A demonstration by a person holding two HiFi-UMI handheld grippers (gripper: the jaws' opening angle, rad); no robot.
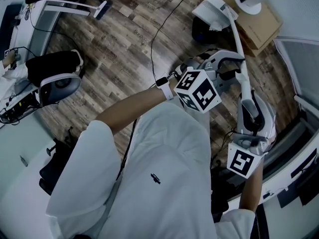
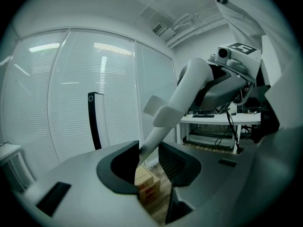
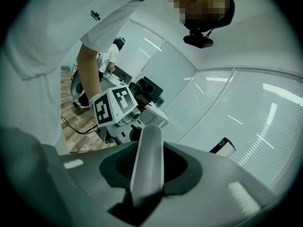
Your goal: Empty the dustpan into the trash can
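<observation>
The person's right gripper [image 1: 249,102] has its jaws closed partway onto the rounded grey-white top of a long white dustpan handle [image 1: 238,39]; in the right gripper view that bar fills the gap between the dark pads of the right gripper [image 3: 147,174] and both press on it.

From that grip the handle runs toward a brown cardboard box [image 1: 260,20] lying on the grey-brown wooden plank floor [image 1: 124,44]; the white plastic dustpan [image 1: 213,8] sits at the handle's far end, just beside the box's near-left corner and raised off the floor; a dark rounded object [image 1: 203,31] lies just under the pan on the side away from the box, and I cannot tell whether it is the trash can.

The left gripper [image 1: 238,71] reaches across to the handle's middle, between the box and the right gripper; in the left gripper view the left gripper [image 2: 149,157] has its jaws standing apart; the handle slants into the gap and disappears behind one jaw, with a clear space to the other jaw.
</observation>
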